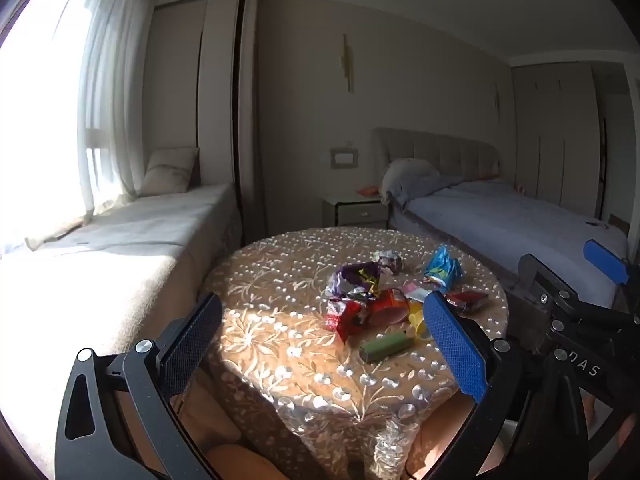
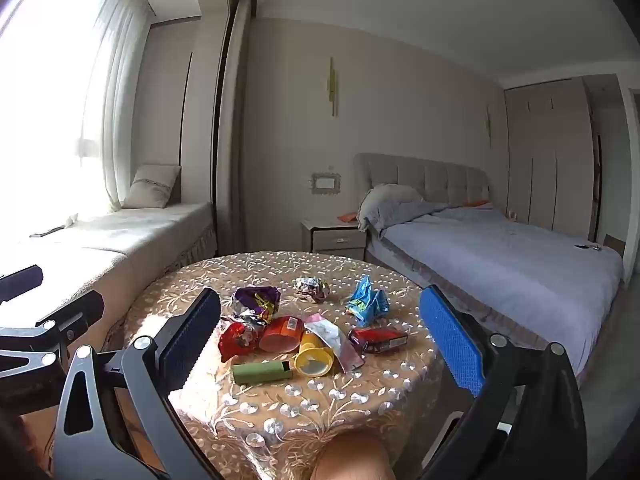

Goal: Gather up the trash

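A pile of trash lies on a round table with an embroidered cloth [image 1: 280, 320] [image 2: 320, 404]. It holds a purple wrapper [image 1: 356, 278] [image 2: 256, 300], a red wrapper [image 1: 344, 318] [image 2: 238, 338], an orange cup [image 1: 390, 306] [image 2: 282, 334], a yellow cup [image 2: 314, 358], a green box [image 1: 386, 346] [image 2: 262, 372], a blue wrapper [image 1: 442, 270] [image 2: 368, 302], a dark red box [image 1: 466, 300] [image 2: 378, 340] and a foil ball [image 1: 388, 260] [image 2: 312, 288]. My left gripper [image 1: 324, 344] is open and empty, near the table's front edge. My right gripper [image 2: 320, 336] is open and empty, hovering before the pile.
A cushioned window seat [image 1: 100, 264] runs along the left under a bright window. A bed with a blue cover [image 2: 500, 256] stands at the right, with a nightstand [image 2: 336, 236] beside it. The right gripper's body [image 1: 568, 320] shows at the right of the left wrist view.
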